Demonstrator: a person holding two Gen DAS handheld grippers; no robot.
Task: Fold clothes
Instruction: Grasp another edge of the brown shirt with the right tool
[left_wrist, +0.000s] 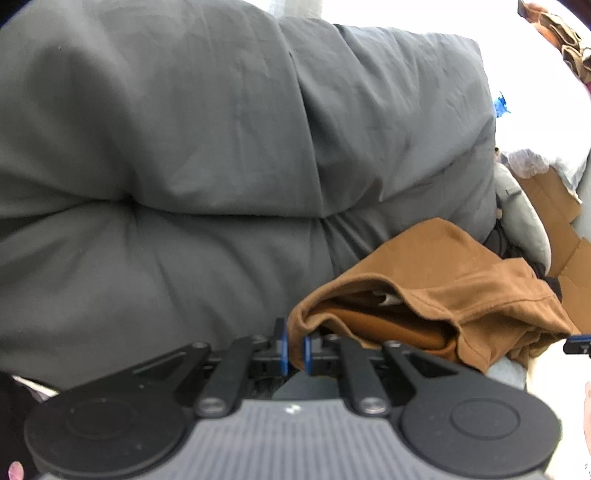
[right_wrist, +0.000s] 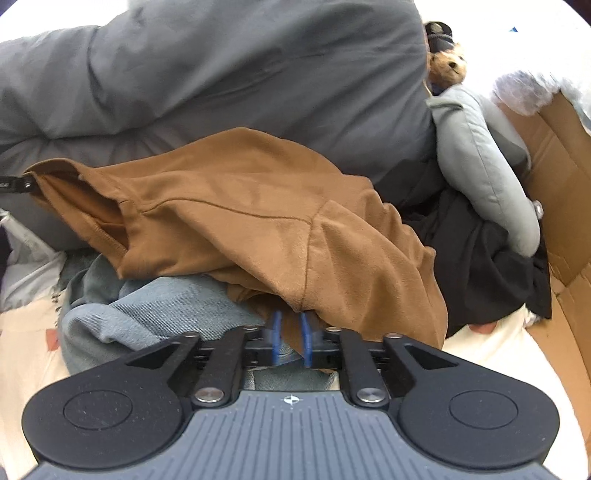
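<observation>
Brown garment (right_wrist: 258, 218) pinched between both grippers' fingers (left_wrist: 283, 345).

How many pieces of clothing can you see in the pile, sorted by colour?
Brown: 1, the brown garment, pinched by both grippers
Blue denim: 1, the denim garment underneath it
Black: 1, the black garment on the right
Total: 3

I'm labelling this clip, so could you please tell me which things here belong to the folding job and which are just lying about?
In the job:
brown garment, pinched by the left hand-held gripper and the right hand-held gripper

Lying about:
grey duvet
blue jeans
black garment
teddy bear
cardboard box
</observation>
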